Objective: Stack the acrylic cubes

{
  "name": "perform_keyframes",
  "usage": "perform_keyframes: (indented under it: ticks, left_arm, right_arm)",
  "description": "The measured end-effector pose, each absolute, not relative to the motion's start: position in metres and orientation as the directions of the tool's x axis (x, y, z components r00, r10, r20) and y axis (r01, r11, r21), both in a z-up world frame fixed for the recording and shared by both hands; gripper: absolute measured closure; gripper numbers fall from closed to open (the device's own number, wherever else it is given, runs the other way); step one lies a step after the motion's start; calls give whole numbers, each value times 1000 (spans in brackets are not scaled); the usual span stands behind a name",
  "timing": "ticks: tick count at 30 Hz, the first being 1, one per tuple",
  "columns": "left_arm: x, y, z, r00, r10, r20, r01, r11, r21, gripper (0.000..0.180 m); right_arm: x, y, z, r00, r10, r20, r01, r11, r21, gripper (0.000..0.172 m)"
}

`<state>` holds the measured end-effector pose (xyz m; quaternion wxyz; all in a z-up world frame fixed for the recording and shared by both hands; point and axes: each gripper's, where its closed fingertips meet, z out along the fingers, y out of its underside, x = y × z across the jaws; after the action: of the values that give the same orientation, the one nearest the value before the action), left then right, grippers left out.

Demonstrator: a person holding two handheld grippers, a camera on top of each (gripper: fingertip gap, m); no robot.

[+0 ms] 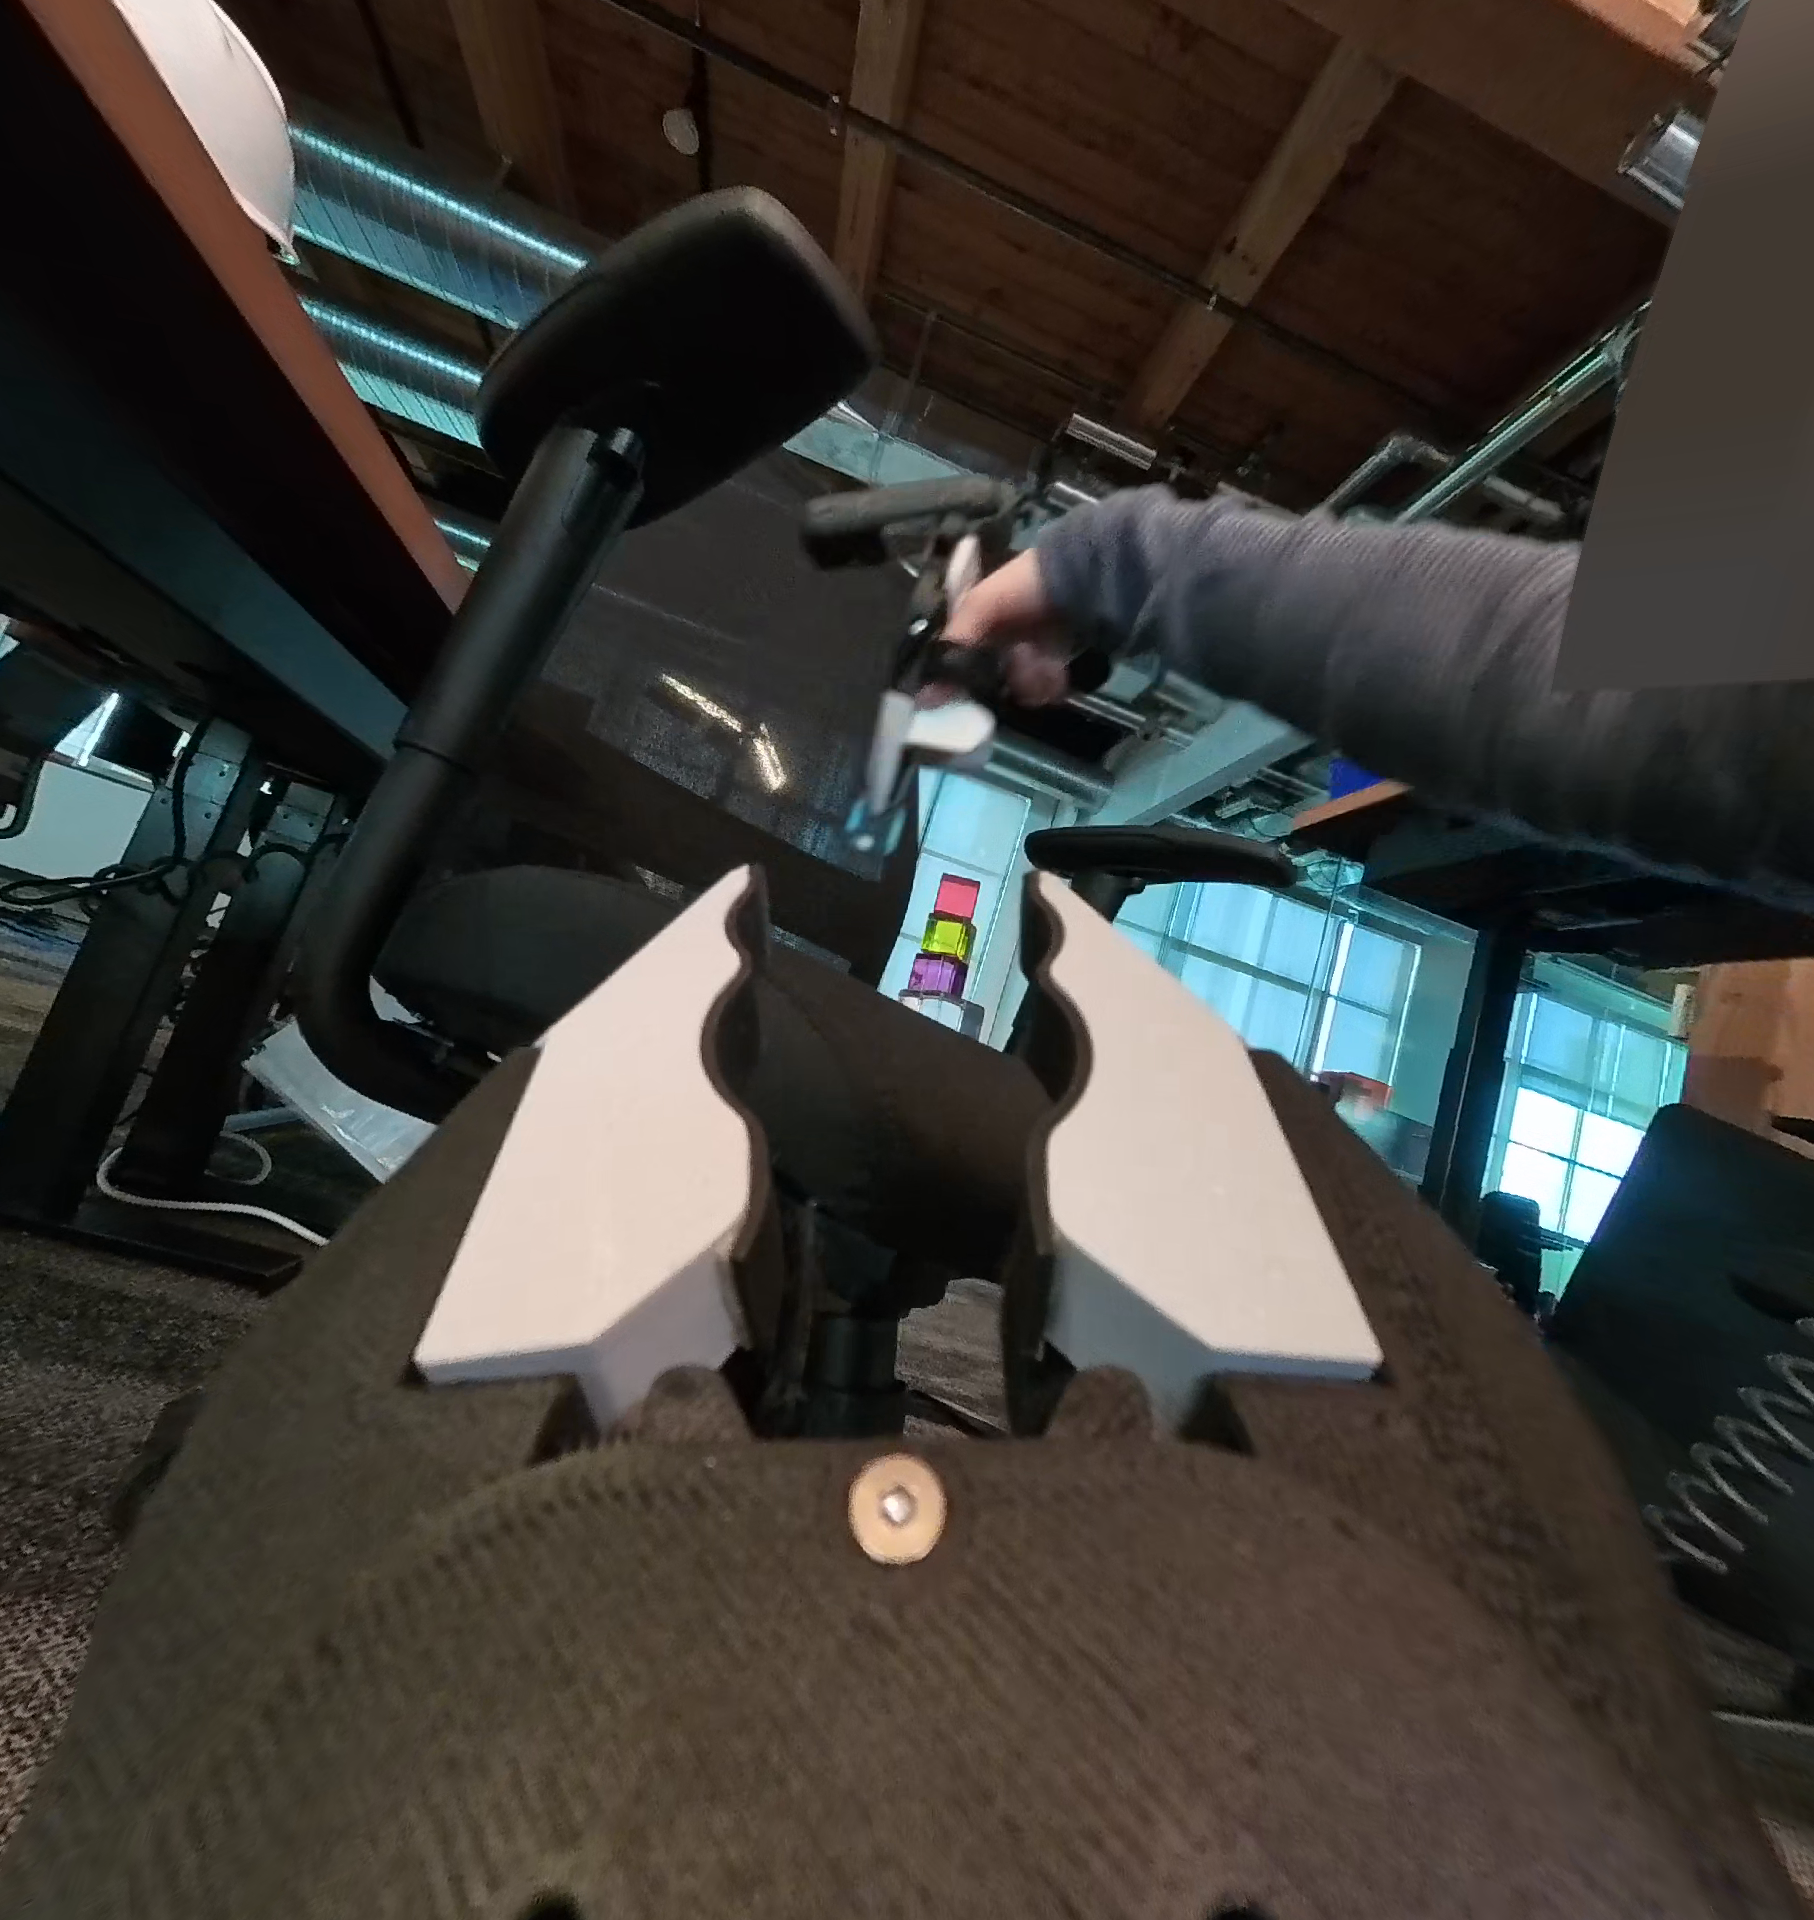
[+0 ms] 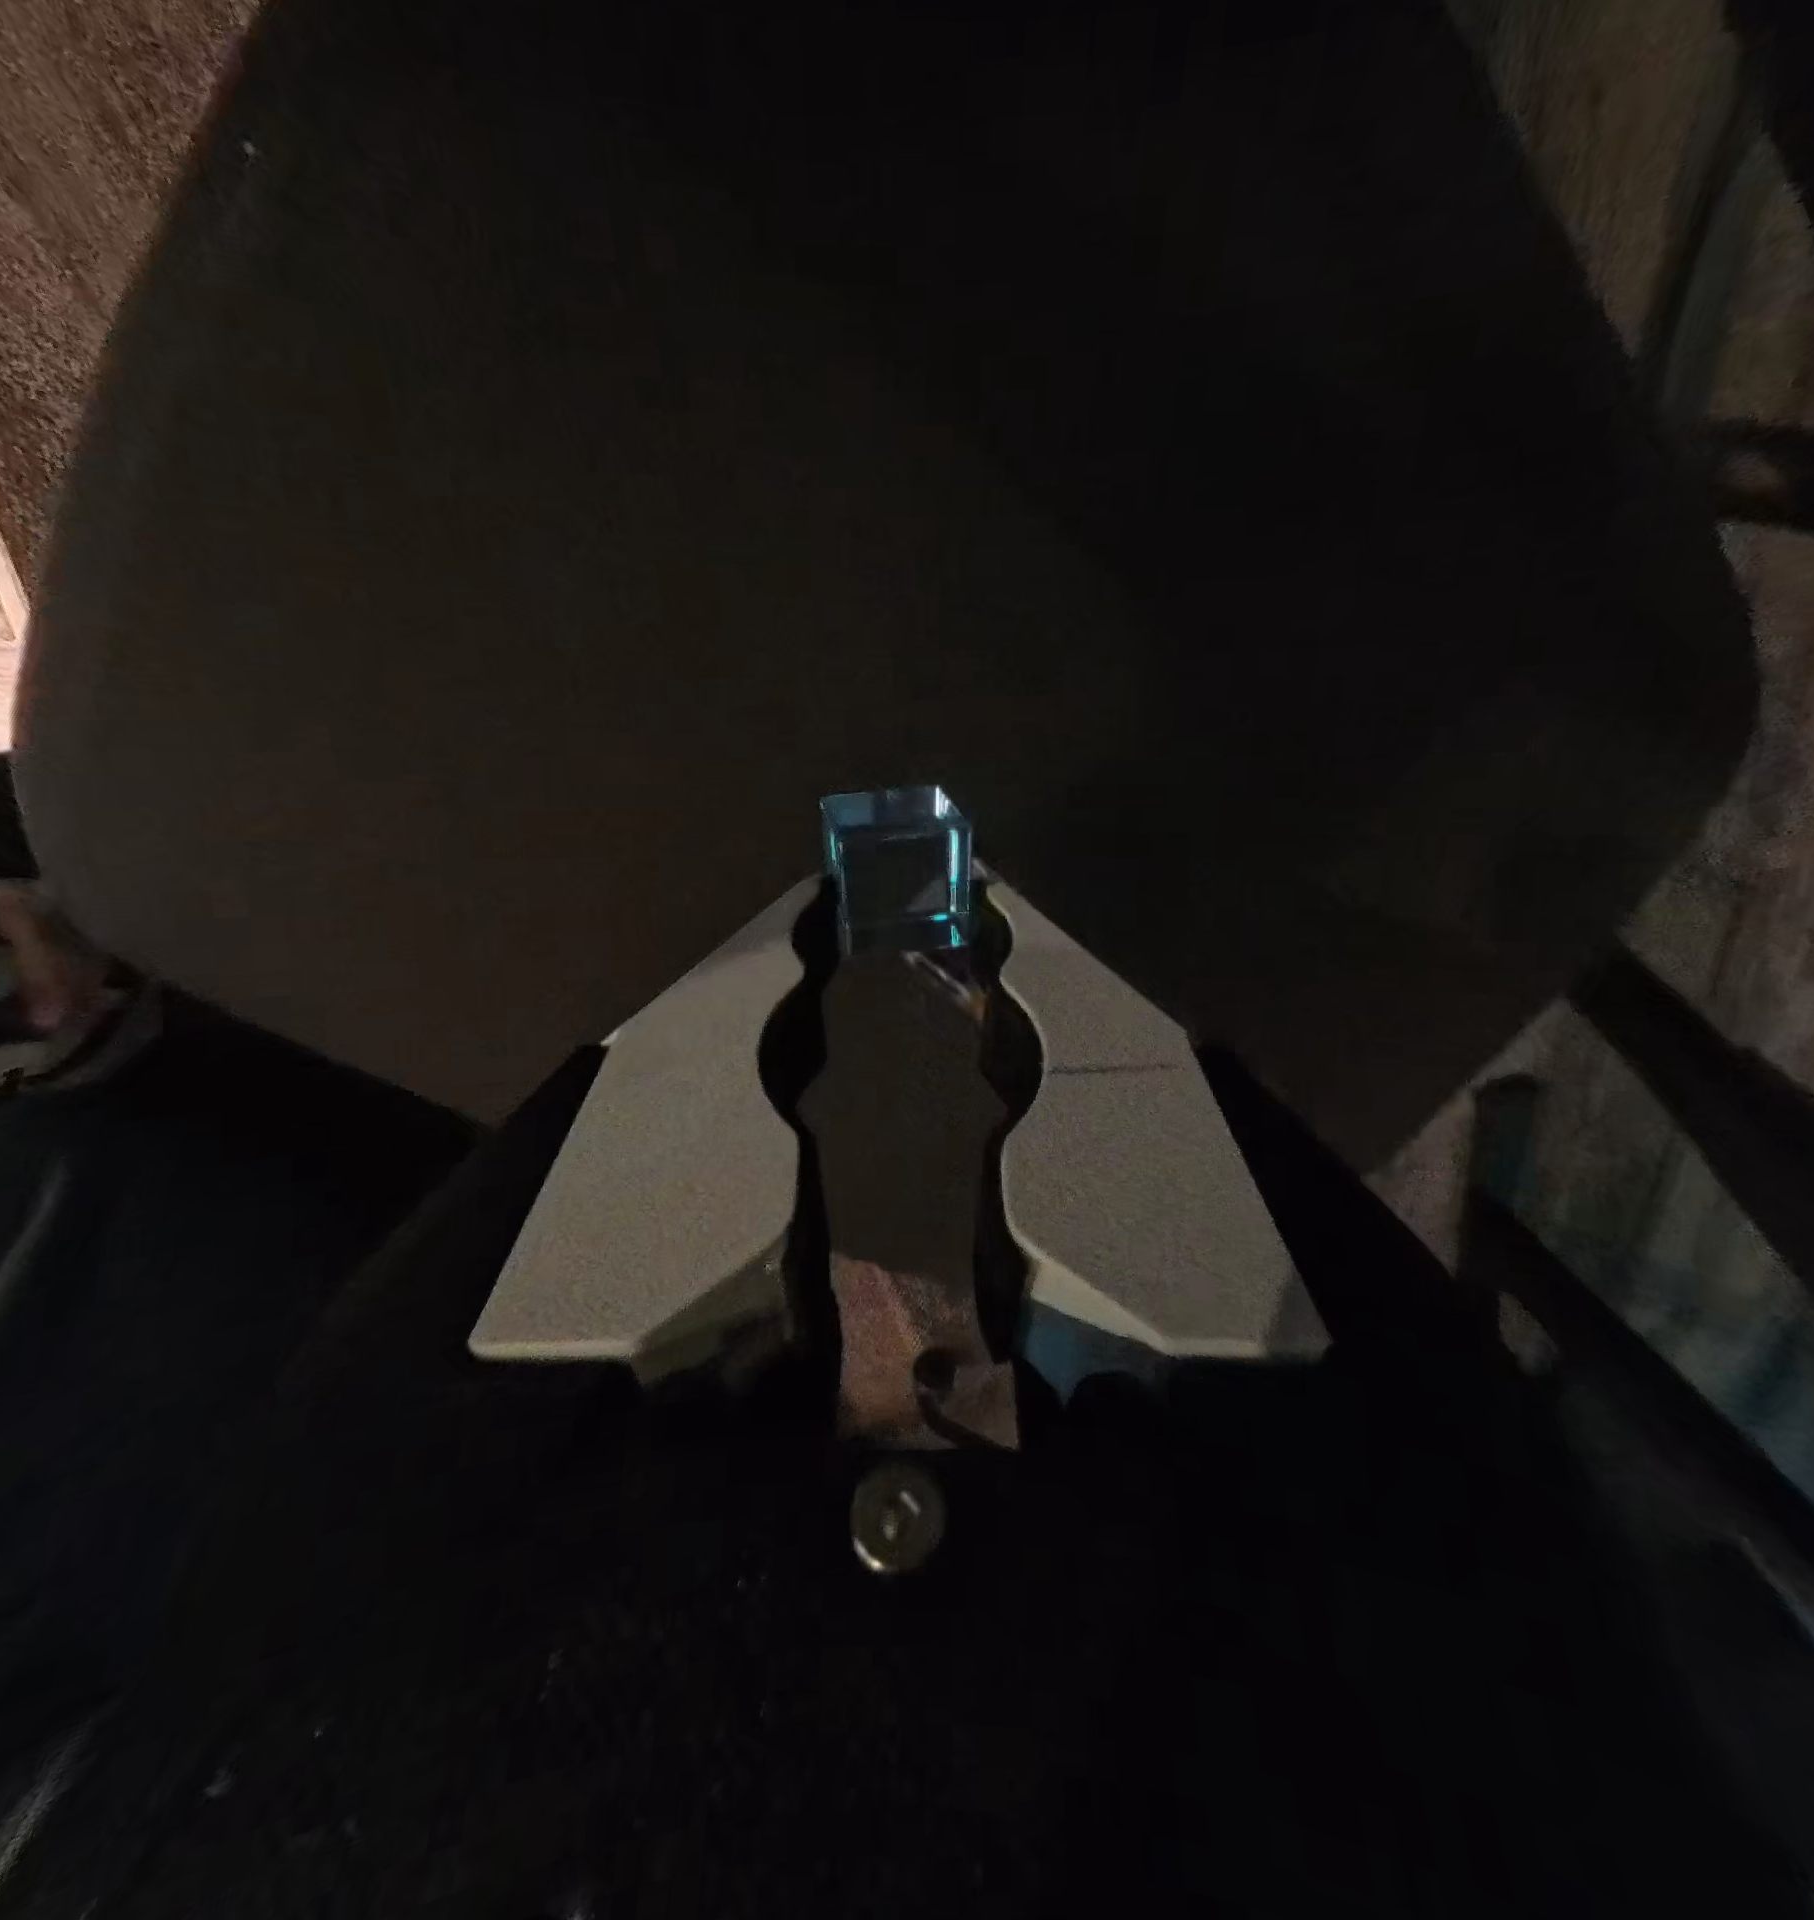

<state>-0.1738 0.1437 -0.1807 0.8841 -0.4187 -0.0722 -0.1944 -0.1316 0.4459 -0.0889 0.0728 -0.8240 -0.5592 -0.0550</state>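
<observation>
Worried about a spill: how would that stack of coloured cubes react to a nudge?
The cube stack stands narrow and one cube wide, so it probably topples easily. The cubes look glossy and hard, likely sliding on each other. The yellow-green cube sits slightly offset.

A black chair seat (image 1: 882,1049) carries a stack of see-through cubes near its far edge: a clear one (image 1: 944,1006) at the bottom, then purple (image 1: 936,975), yellow-green (image 1: 951,937) and red (image 1: 958,895) on top, each resting on the one below. The chair stands on grey carpet (image 1: 72,1455), where a white cable (image 1: 207,1195) lies at 9 o'clock by a desk's black foot (image 1: 124,1236).
</observation>
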Motion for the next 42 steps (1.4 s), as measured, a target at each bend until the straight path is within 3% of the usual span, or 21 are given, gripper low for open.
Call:
perform_keyframes:
  ticks: [5,8,28,32,35,39,42]
  left_arm:
    - [-173,141,-179,918,-278,283,395,580,-712,133]
    - [-175,141,-180,917,-278,286,398,582,-710,133]
    - [-172,141,-179,921,-276,274,387,578,-718,133]
    - [-171,142,-179,926,-266,268,375,573,-729,126]
    - [-181,138,-176,945,-214,246,326,590,-739,123]
    - [-224,117,-169,960,-89,264,260,629,-733,120]
    - [-272,94,-171,950,74,303,190,636,-748,119]
  right_arm:
    - [-91,450,-62,439,877,194,897,-440,-41,148]
    - [-71,454,-65,464,862,203,880,-474,2,148]
    - [-69,466,-83,496,850,175,866,-499,-32,148]
    - [-82,466,-74,467,861,201,884,-451,-124,128]
    - [-102,454,-55,399,882,252,901,-327,-284,117]
    - [-129,387,-28,263,881,393,782,44,-621,114]
    - [-117,293,-29,188,796,575,516,419,-747,115]
